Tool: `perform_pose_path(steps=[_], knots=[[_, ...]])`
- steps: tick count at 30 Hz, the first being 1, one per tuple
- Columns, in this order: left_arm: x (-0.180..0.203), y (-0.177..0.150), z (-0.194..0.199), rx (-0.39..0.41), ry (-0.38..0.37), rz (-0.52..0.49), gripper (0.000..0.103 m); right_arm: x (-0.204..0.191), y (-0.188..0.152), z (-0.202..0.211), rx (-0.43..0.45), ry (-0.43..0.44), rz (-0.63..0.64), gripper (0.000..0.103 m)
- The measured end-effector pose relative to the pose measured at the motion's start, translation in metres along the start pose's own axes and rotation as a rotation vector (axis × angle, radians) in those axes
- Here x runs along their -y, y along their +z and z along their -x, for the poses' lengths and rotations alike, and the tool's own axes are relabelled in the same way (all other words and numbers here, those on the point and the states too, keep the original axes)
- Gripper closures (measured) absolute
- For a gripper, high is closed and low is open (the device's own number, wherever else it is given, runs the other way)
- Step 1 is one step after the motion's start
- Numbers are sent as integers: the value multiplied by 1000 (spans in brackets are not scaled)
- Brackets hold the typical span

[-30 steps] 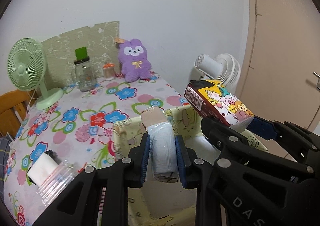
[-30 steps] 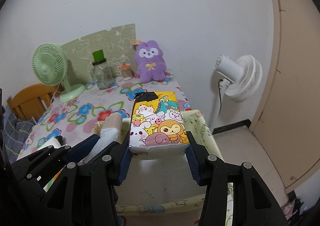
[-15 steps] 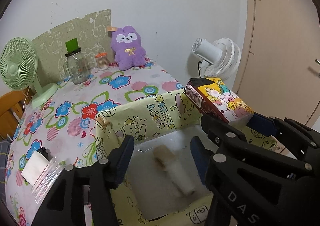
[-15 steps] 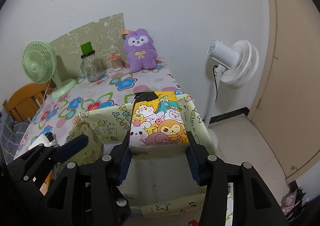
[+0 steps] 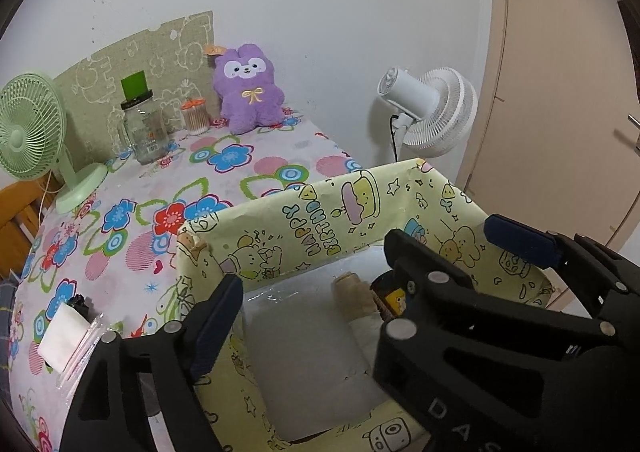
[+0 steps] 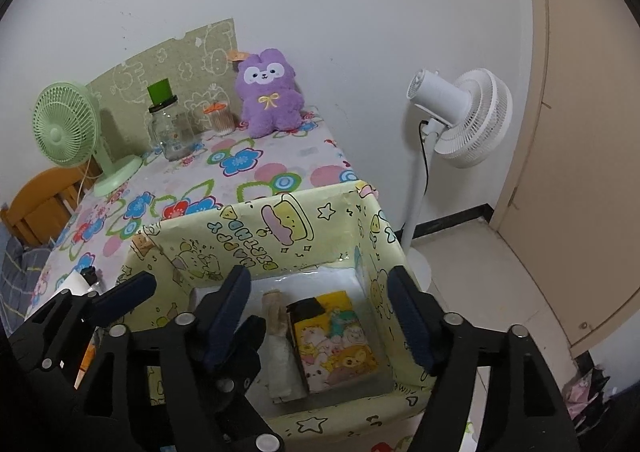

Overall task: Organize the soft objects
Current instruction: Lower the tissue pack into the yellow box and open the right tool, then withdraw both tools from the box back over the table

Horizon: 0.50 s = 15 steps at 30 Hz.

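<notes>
Both views bright, evenly lit, soft indoor light. Fisheye bends wall (image 6: 360,12) and door (image 6: 580,132); black vignette at corners. Faint shadow behind green fan (image 6: 66,128). Glare on box (image 5: 320,220) floor. Focus sharp, no blur.

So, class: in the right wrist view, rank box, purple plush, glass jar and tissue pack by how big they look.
1. Box
2. Tissue pack, nearer the camera, so flattered
3. Purple plush
4. Glass jar
</notes>
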<state>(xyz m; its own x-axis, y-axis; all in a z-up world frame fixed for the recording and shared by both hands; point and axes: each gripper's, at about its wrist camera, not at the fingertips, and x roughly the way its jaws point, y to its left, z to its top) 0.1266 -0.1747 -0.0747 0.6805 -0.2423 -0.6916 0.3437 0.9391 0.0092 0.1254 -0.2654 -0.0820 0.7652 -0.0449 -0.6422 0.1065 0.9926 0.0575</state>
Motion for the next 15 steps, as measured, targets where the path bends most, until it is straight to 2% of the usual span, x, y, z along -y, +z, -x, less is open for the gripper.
perform_pose_path(steps=[4, 15], knots=[[-6, 0, 7, 6, -2, 3, 9, -5, 1, 7, 13, -3, 6, 21], [-26, -1, 35, 51, 2, 17, 3, -30, 3, 32, 59, 15, 29, 15]])
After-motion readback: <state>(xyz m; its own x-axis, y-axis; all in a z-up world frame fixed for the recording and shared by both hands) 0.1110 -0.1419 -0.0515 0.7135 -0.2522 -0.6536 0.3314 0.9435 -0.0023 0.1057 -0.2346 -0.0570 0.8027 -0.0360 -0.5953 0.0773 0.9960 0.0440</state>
